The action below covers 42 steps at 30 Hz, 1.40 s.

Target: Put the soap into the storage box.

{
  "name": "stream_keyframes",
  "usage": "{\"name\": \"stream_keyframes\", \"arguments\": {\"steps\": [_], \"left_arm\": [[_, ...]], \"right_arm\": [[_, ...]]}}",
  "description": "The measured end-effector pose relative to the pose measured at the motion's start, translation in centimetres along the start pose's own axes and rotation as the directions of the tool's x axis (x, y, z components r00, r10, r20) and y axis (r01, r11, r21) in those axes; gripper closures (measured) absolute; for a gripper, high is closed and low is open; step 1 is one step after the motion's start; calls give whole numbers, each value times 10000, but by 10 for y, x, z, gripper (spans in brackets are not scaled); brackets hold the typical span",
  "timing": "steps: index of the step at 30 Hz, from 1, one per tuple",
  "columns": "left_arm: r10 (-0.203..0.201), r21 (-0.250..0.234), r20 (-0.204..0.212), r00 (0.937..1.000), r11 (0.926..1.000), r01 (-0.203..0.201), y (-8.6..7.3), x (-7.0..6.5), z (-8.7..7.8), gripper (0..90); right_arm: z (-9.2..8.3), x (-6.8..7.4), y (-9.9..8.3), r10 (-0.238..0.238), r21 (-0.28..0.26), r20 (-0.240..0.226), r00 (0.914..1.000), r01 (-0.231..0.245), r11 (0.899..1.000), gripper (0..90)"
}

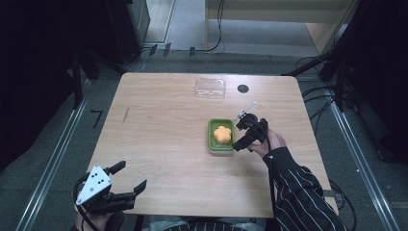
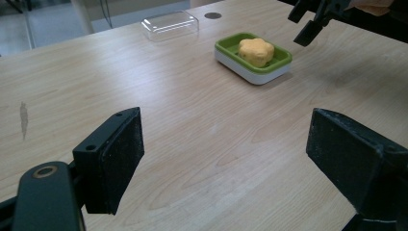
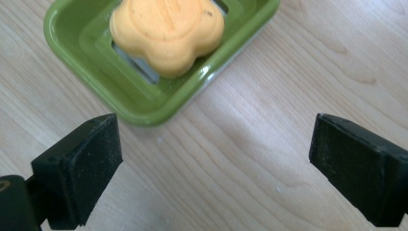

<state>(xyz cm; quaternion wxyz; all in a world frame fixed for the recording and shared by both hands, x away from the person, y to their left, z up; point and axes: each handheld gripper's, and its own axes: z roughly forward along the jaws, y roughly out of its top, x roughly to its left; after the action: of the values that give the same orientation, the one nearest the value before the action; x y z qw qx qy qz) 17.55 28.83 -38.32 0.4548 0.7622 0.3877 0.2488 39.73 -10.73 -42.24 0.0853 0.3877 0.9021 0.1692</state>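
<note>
An orange flower-shaped soap (image 1: 222, 134) lies inside a green rectangular soap dish with a white base (image 1: 211, 141), which stands on the light wooden tabletop (image 1: 159, 144) a little right of its middle. In the right gripper view the soap (image 3: 168, 33) sits over the slotted centre of the dish (image 3: 77, 43), and nothing grips it.

The right gripper (image 1: 243, 134) hovers just beside the dish's right-hand edge, held by a hand that comes out of a dark sleeve with thin white stripes (image 1: 298, 192). Its jaws stand wide apart. In its own view the right gripper (image 3: 214, 163) has only bare wood between its two black pads (image 3: 82, 163), with the near corner of the dish just ahead of the left pad and not touching it. In the left gripper view this same gripper (image 2: 308, 21) hangs above the tabletop close to the far side of the dish (image 2: 252, 67), clear of the soap (image 2: 256, 50).

The left gripper (image 1: 130, 178), with a grey three-cornered plate on top, is at the tabletop's near left corner, well apart from the dish. Its jaws are also spread wide, with nothing between them; in its own view the left gripper (image 2: 226, 159) frames bare wood between its pads (image 2: 120, 154).

A clear plastic rectangular lid (image 1: 210, 88) lies near the far edge of the tabletop, well apart from the dish, and a small dark round hole (image 1: 243, 88) lies just to its right.
</note>
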Motion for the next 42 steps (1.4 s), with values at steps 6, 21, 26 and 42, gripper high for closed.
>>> {"name": "stream_keyframes", "arguments": {"steps": [6, 21, 26, 42], "left_arm": [[42, -17, 107, 9999, 10000, -42, 2, 0, 3, 135], [170, 16, 372, 9992, 9999, -171, 6, 0, 13, 136], [216, 26, 448, 9988, 9998, -218, 8, 0, 15, 135], [255, -26, 561, 9981, 9997, -254, 9, 0, 19, 136]], "right_arm": [[-2, -1, -13, 57, 256, 134, 9999, -61, 9997, 49], [-7, -3, -46, 388, 736, 328, 9987, -412, 9964, 55], [-8, -4, -57, 386, 913, 425, 9984, -423, 9949, 57], [-5, -3, -85, 560, 1626, 561, 9968, -645, 9846, 60]]}}
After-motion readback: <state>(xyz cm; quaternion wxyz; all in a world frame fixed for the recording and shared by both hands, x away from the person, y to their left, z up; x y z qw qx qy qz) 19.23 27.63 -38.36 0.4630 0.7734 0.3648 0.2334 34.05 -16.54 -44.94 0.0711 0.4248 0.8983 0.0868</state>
